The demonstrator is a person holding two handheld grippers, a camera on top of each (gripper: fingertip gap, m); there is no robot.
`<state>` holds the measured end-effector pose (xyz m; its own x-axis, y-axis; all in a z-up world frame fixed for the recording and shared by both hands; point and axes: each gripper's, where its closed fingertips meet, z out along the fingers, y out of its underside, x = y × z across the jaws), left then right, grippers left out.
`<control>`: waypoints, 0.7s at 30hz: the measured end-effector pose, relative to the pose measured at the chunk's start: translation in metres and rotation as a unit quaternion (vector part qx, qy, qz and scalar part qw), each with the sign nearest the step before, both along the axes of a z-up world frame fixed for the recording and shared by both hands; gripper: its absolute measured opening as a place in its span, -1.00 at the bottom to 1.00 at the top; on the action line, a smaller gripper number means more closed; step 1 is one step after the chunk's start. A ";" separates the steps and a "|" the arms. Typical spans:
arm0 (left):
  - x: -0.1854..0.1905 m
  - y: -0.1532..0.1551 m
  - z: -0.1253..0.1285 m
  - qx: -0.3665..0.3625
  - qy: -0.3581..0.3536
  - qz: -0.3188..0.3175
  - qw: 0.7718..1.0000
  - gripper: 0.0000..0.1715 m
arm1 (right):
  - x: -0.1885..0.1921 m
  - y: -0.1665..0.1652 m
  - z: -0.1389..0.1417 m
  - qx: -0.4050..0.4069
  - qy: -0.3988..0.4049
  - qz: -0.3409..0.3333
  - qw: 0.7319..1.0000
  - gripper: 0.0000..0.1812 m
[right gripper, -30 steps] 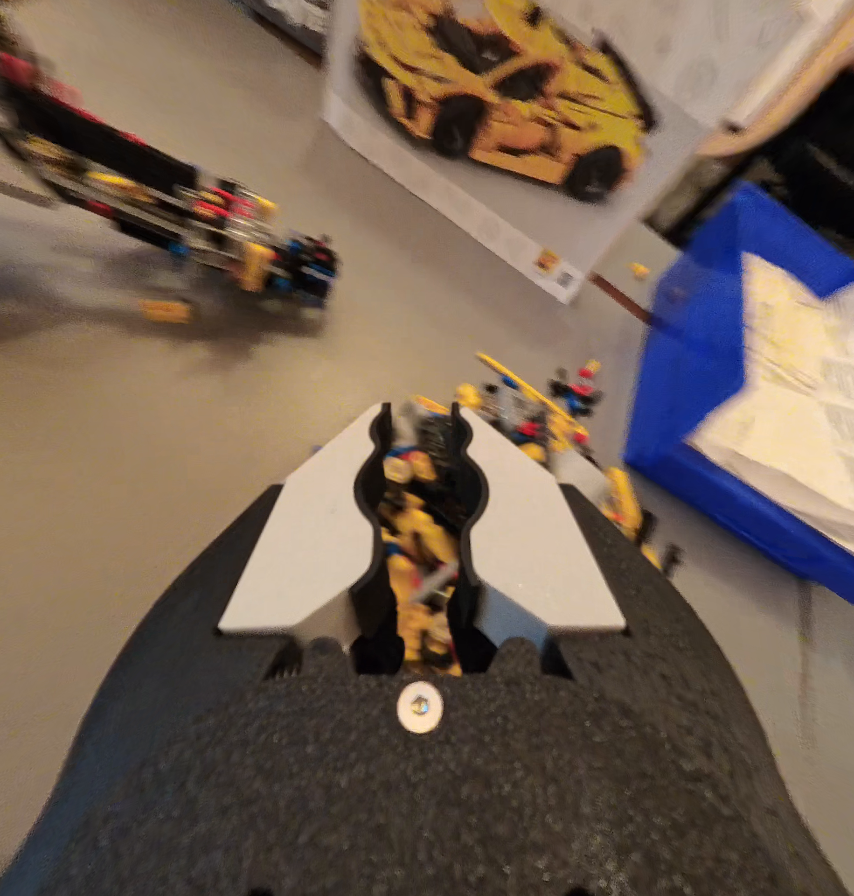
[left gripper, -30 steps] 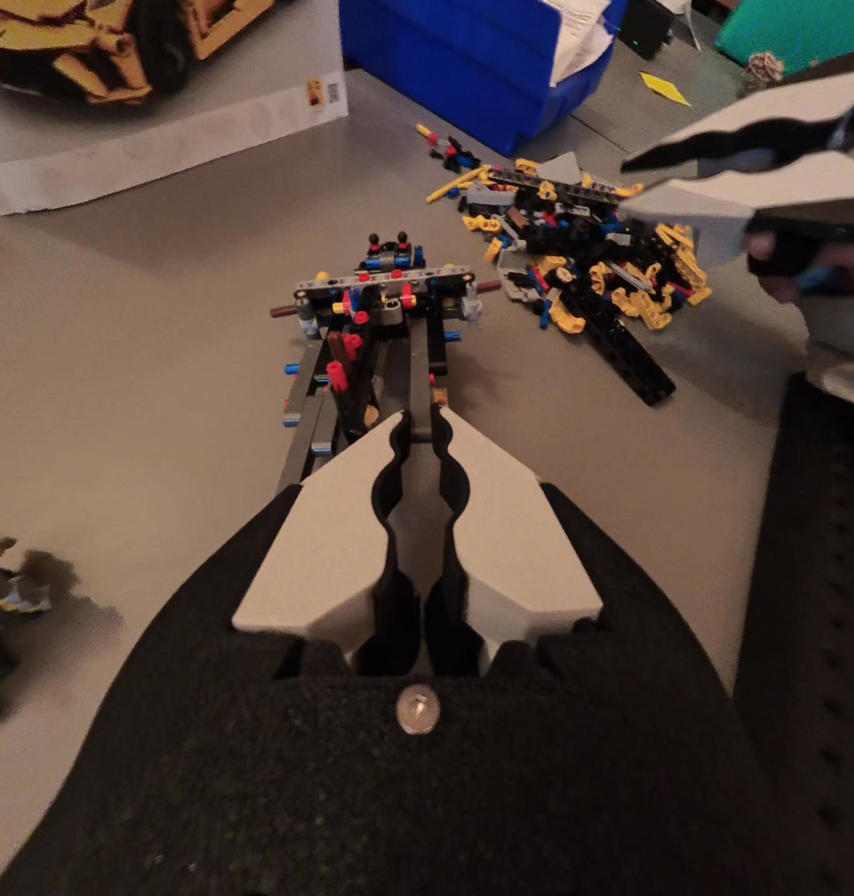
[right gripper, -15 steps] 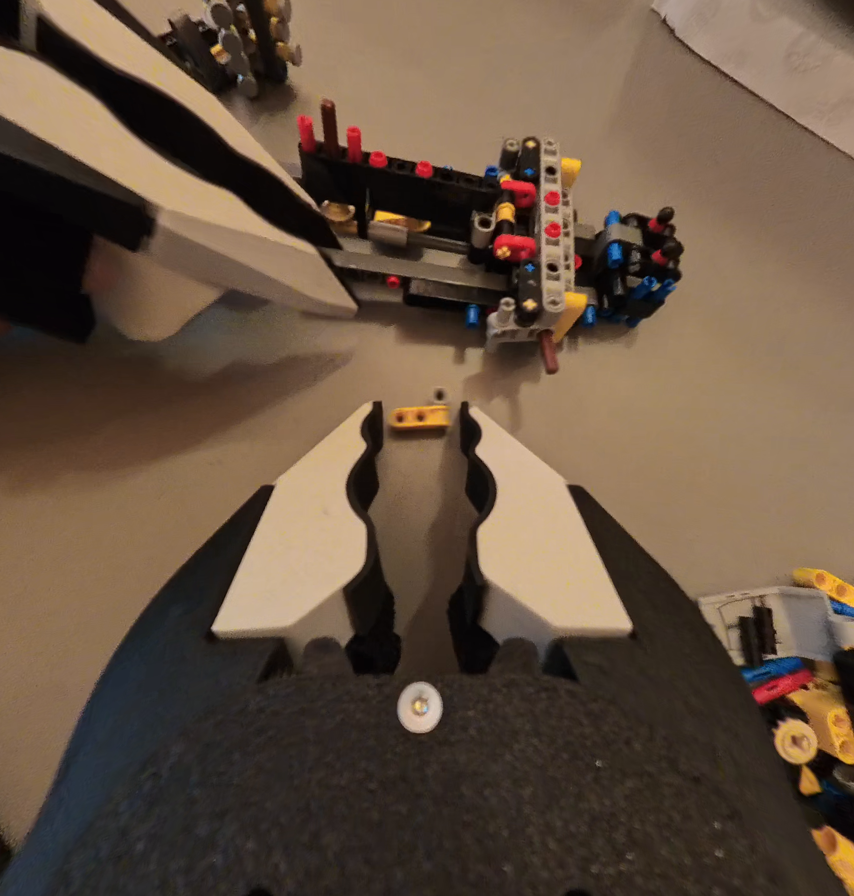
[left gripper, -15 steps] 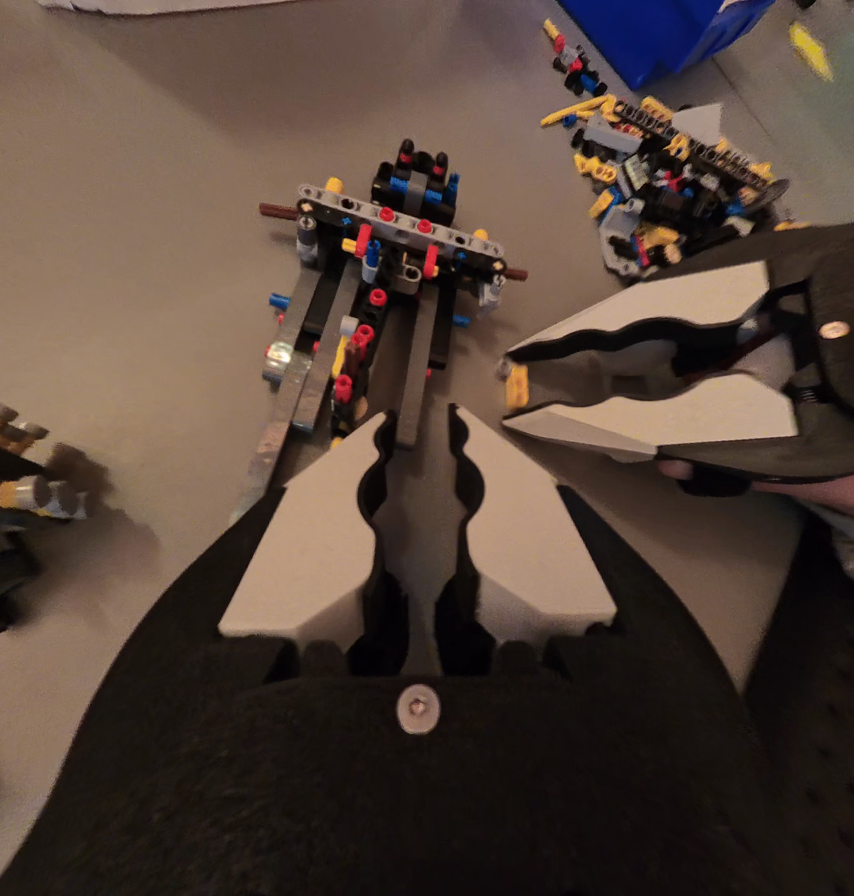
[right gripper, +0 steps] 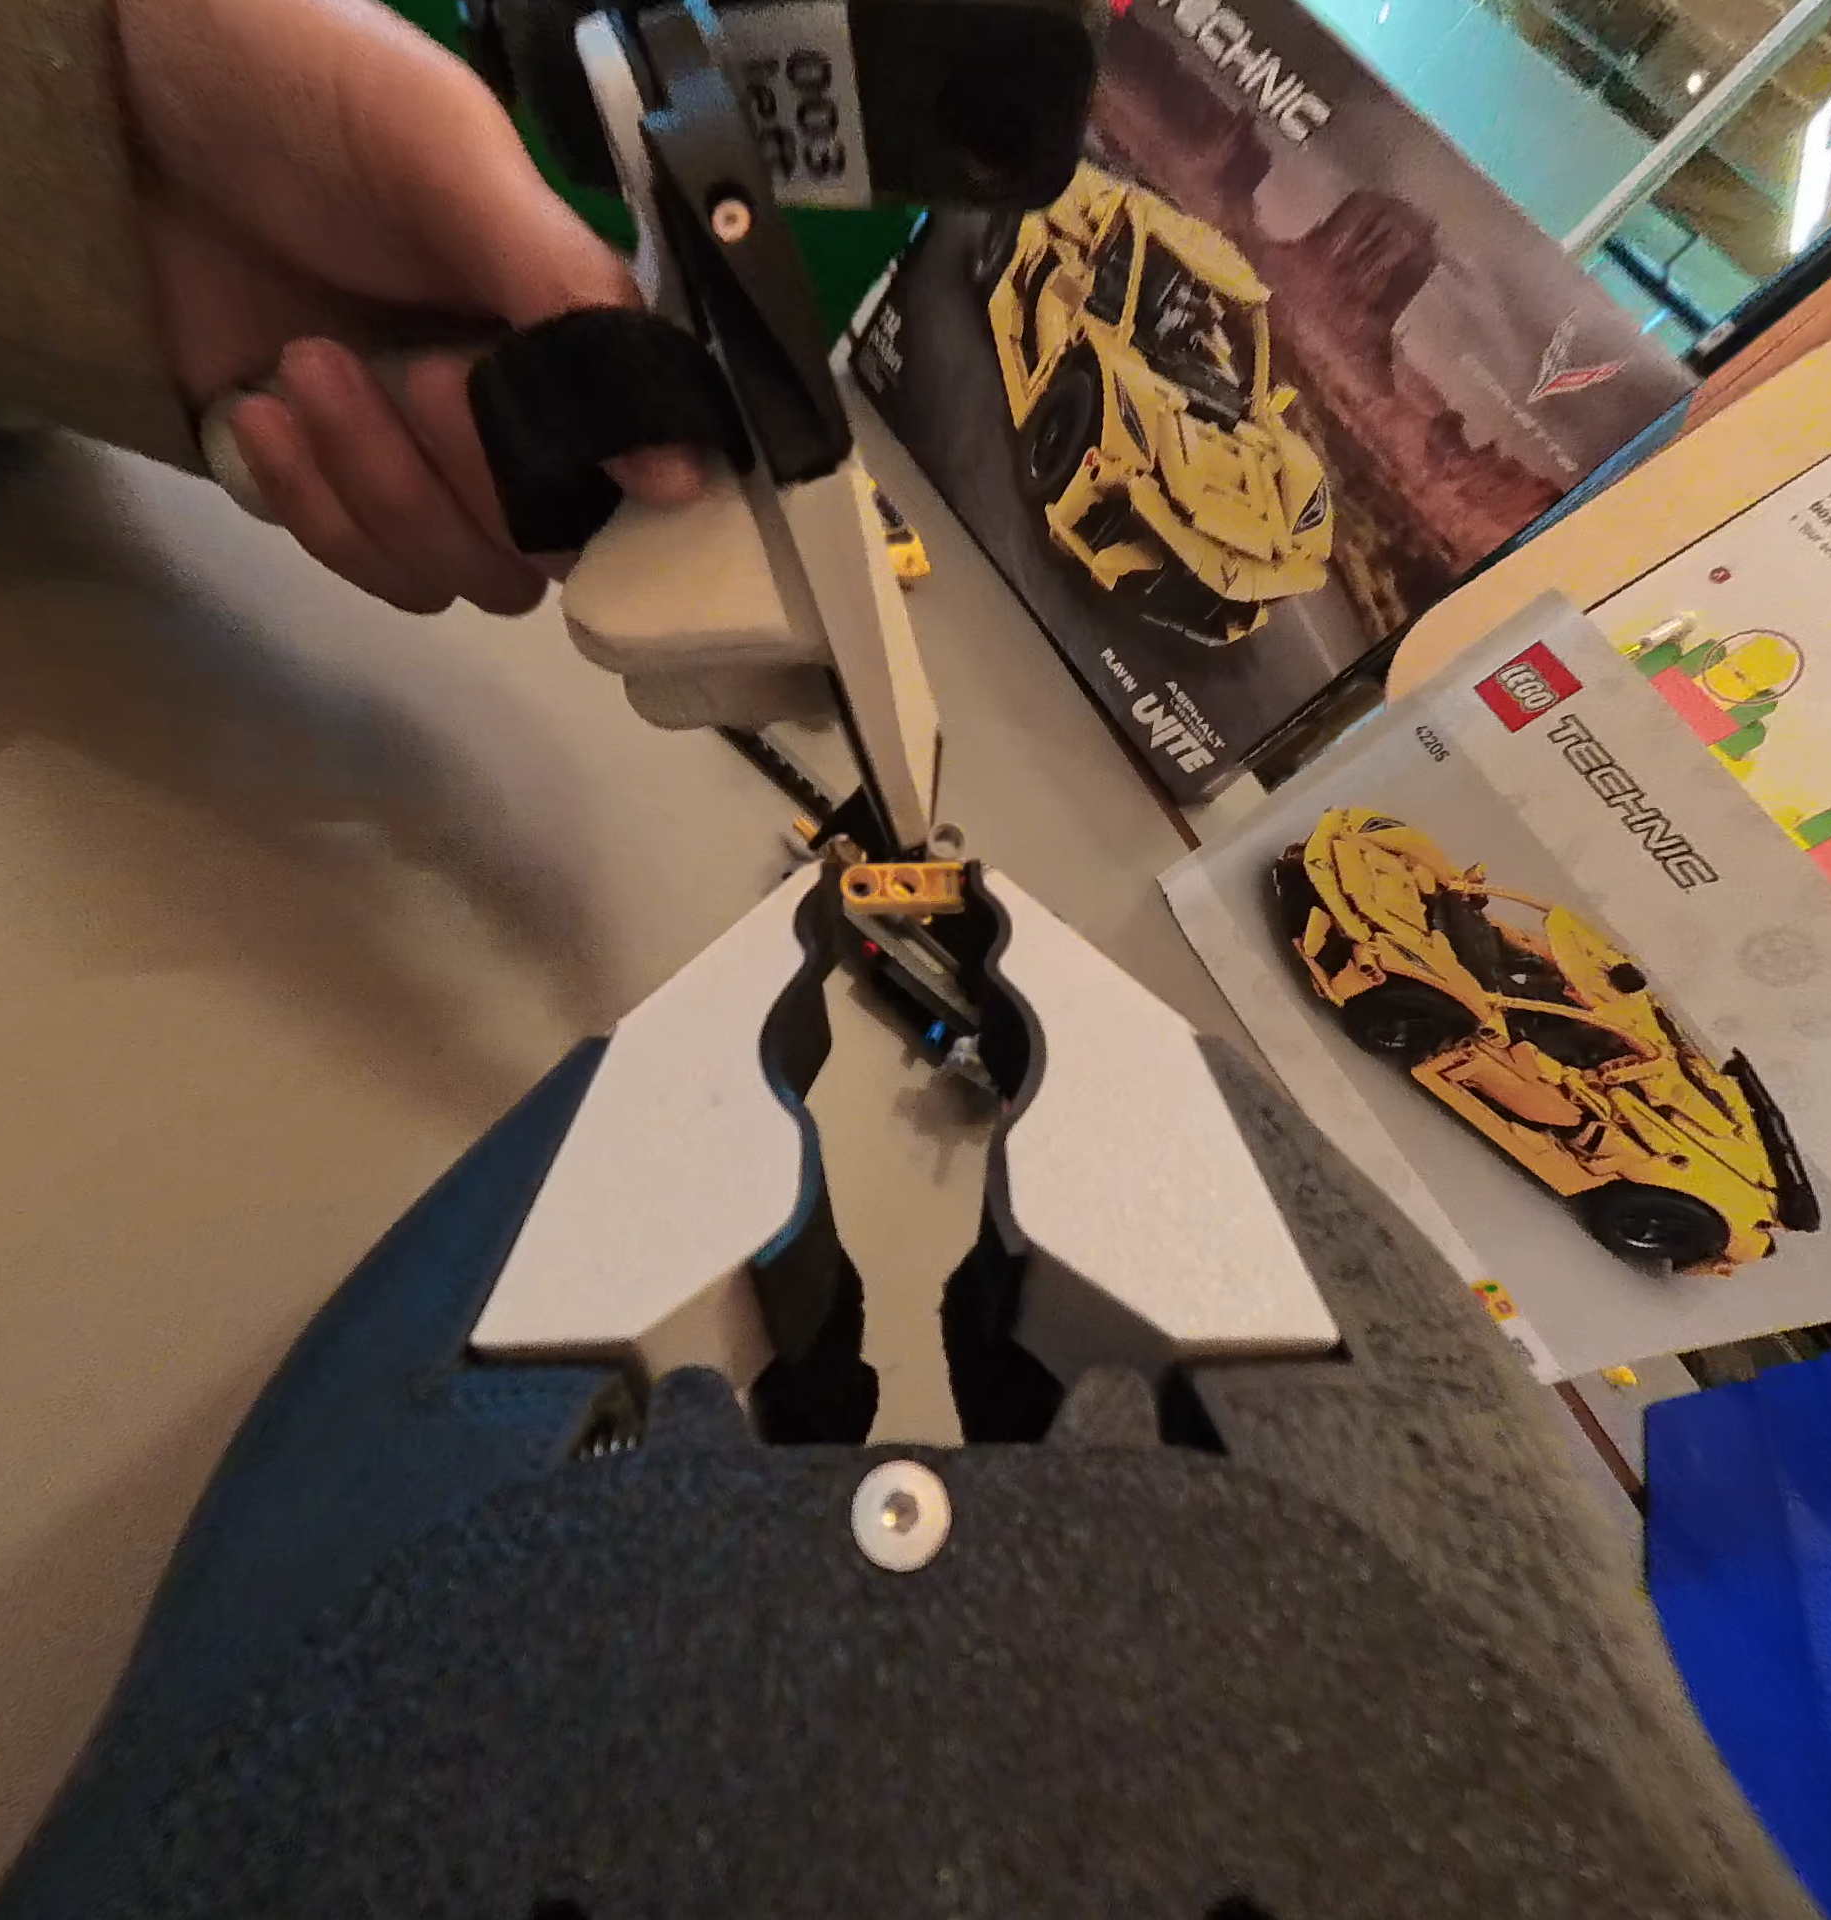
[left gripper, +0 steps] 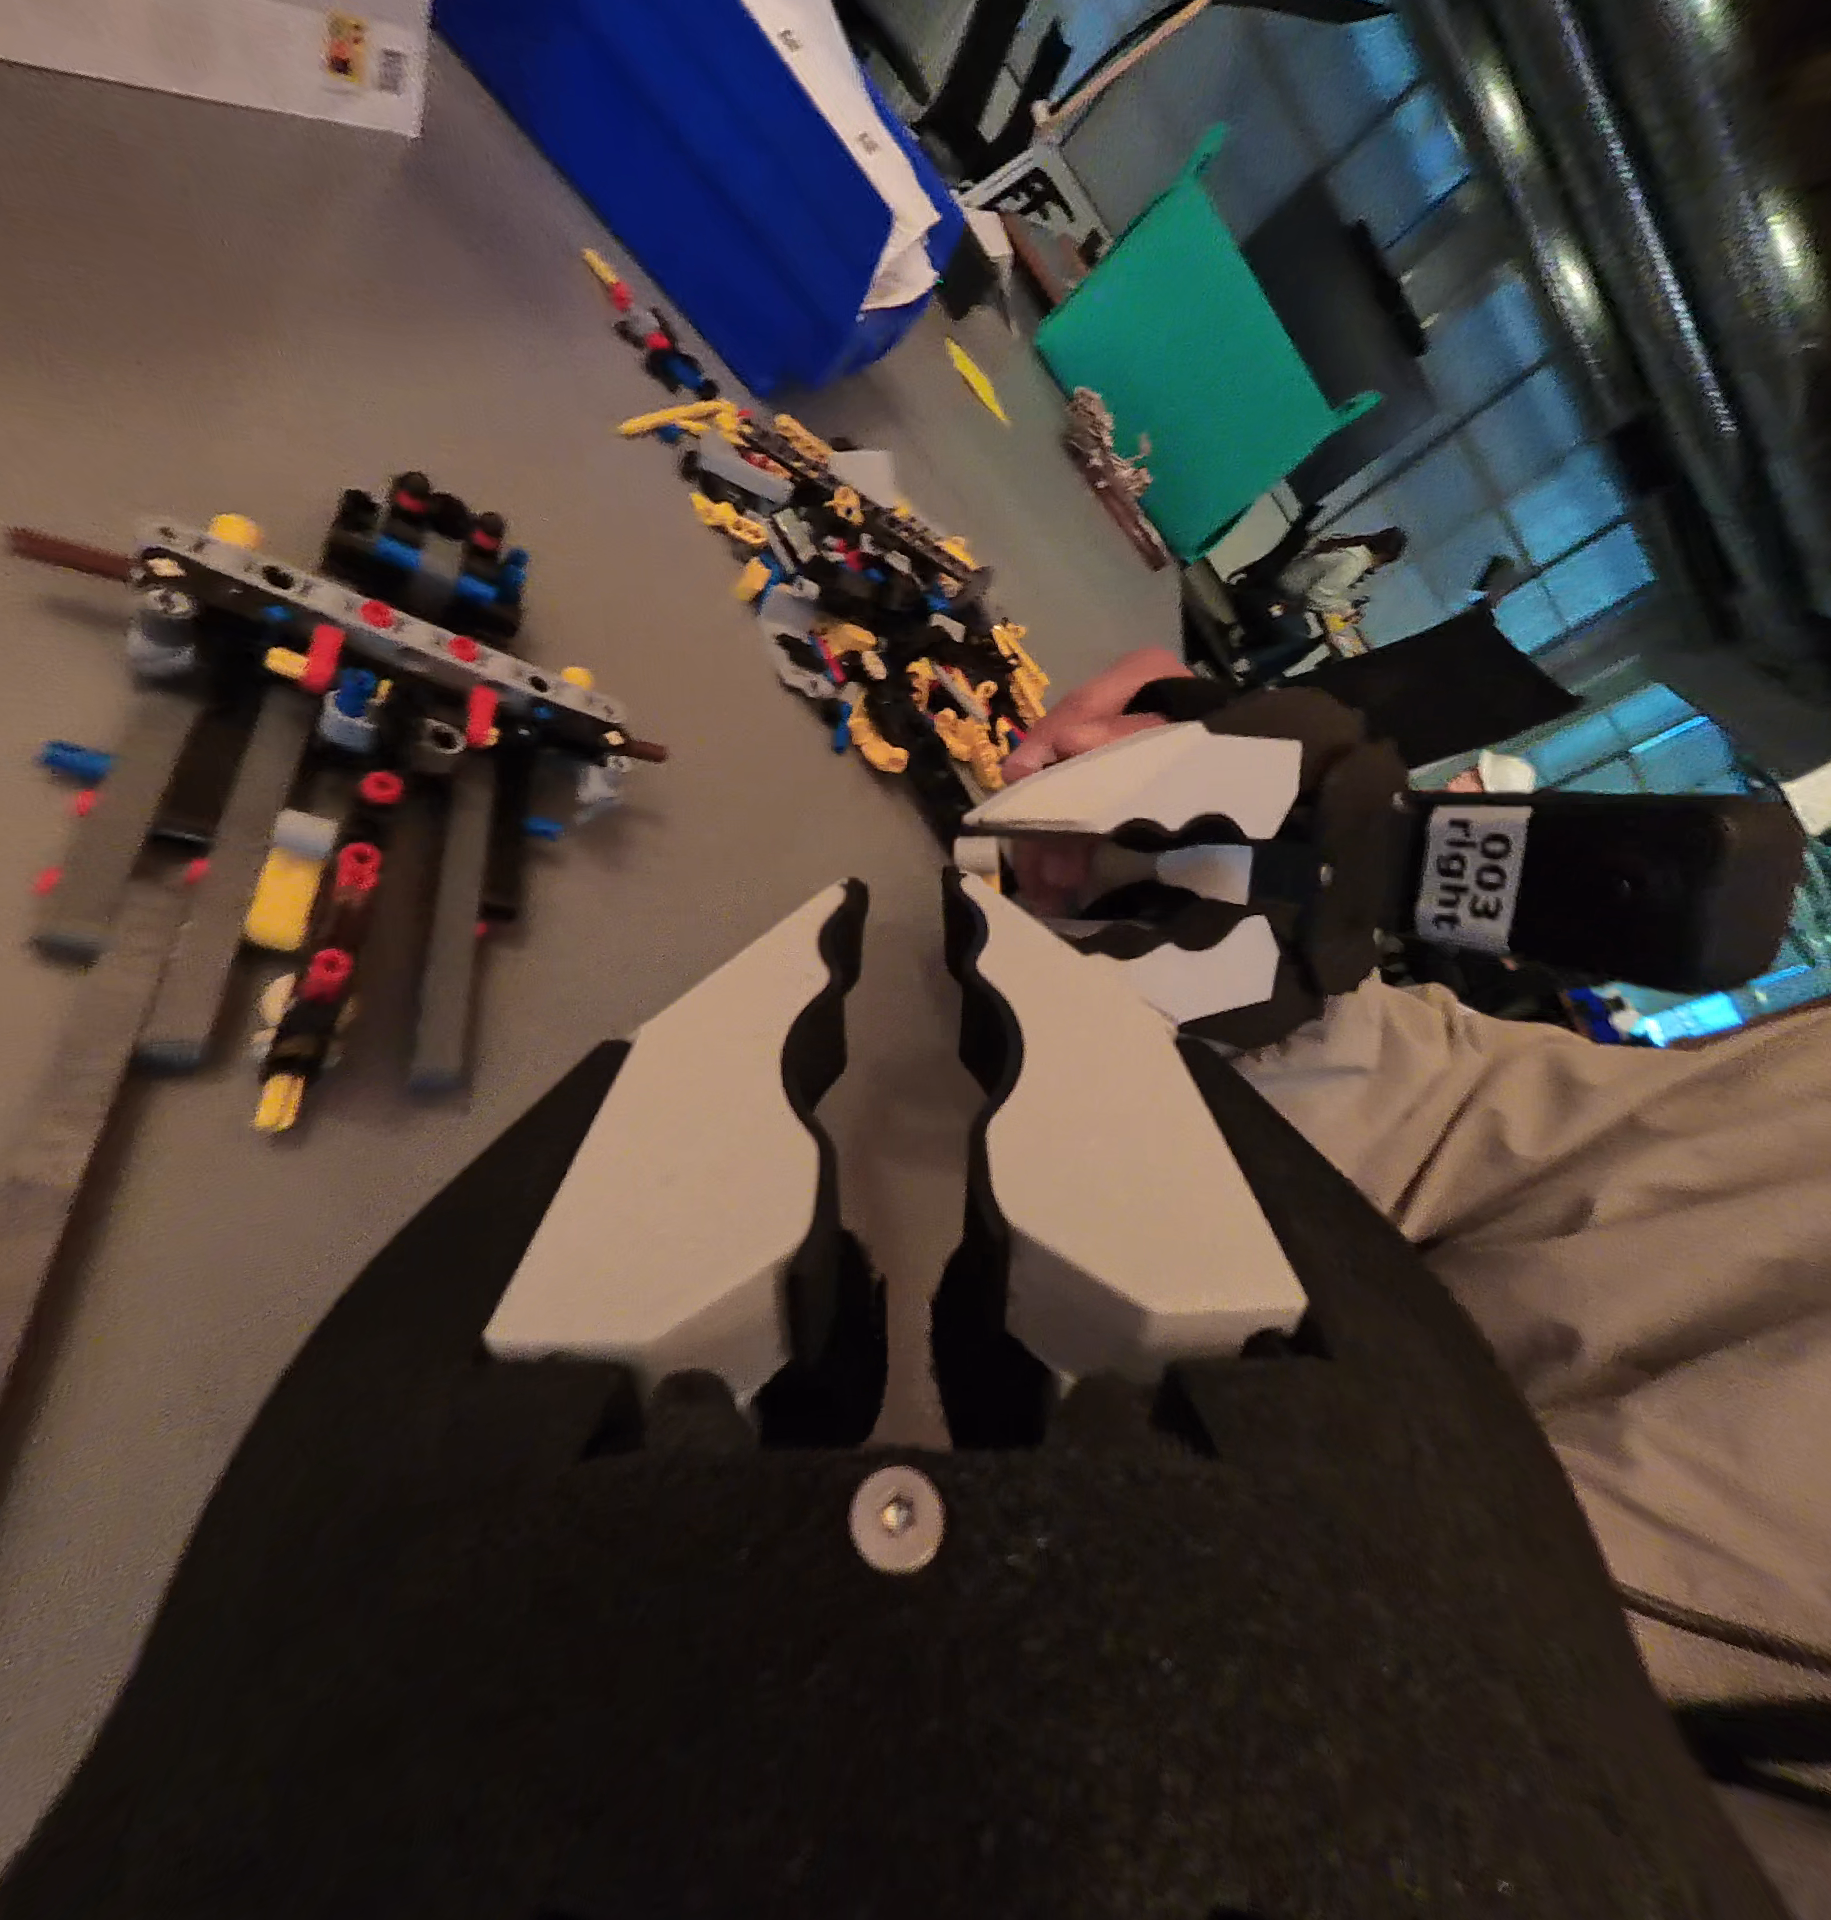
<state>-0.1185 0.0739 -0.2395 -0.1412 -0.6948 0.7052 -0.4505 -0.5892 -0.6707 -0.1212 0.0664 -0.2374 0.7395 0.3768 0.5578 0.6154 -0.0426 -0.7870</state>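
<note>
My right gripper (right gripper: pixel 900 883) is shut on a small yellow connector piece (right gripper: pixel 903 886), held crosswise between its tips above the table. My left gripper (left gripper: pixel 903 885) is open and empty. The two grippers meet tip to tip: the right gripper (left gripper: pixel 978 844) shows just right of the left fingertips, and the left gripper (right gripper: pixel 895 748), held by a hand (right gripper: pixel 371 312), points down at the yellow piece. A half-built brick chassis (left gripper: pixel 350 717) of grey and black beams with red, blue and yellow pins lies on the grey table (left gripper: pixel 319 312), left of the left gripper.
A pile of loose yellow, black and blue parts (left gripper: pixel 880 623) lies beyond the grippers. A blue bin (left gripper: pixel 703 177) with papers stands behind it. A box with a yellow car picture (right gripper: pixel 1202 416) and an instruction booklet (right gripper: pixel 1513 987) are at the right. A beige sleeve (left gripper: pixel 1565 1195) fills the right. My left and right fingertips are right by each other.
My left gripper let go of the chassis beam, opened and drew back to the right. My right gripper came from the parts pile, closed on the small yellow piece and lifted it toward the left gripper.
</note>
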 end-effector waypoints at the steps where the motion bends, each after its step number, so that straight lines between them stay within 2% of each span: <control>1: 0.000 -0.002 0.001 -0.005 -0.004 -0.005 1.000 -0.83 | 0.001 -0.001 0.002 0.001 0.006 0.001 1.000 -0.76; 9: 0.004 -0.011 0.010 -0.032 -0.036 -0.017 0.999 -0.71 | 0.004 -0.003 0.003 -0.001 0.005 0.002 1.000 -0.76; 16: 0.003 -0.017 0.011 -0.040 -0.039 -0.034 0.998 -0.91 | 0.000 -0.005 0.001 -0.004 -0.007 0.010 1.000 -0.76; 21: 0.003 -0.020 0.013 -0.043 -0.051 -0.043 0.997 -0.91 | -0.004 -0.008 0.002 0.003 -0.008 0.027 1.000 -0.76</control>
<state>-0.1153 0.0537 -0.2262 -0.2719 -0.6147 0.7405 -0.4336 -0.6086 -0.6645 -0.1255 0.0582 -0.2350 0.7084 0.4131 0.5723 0.6298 -0.0040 -0.7767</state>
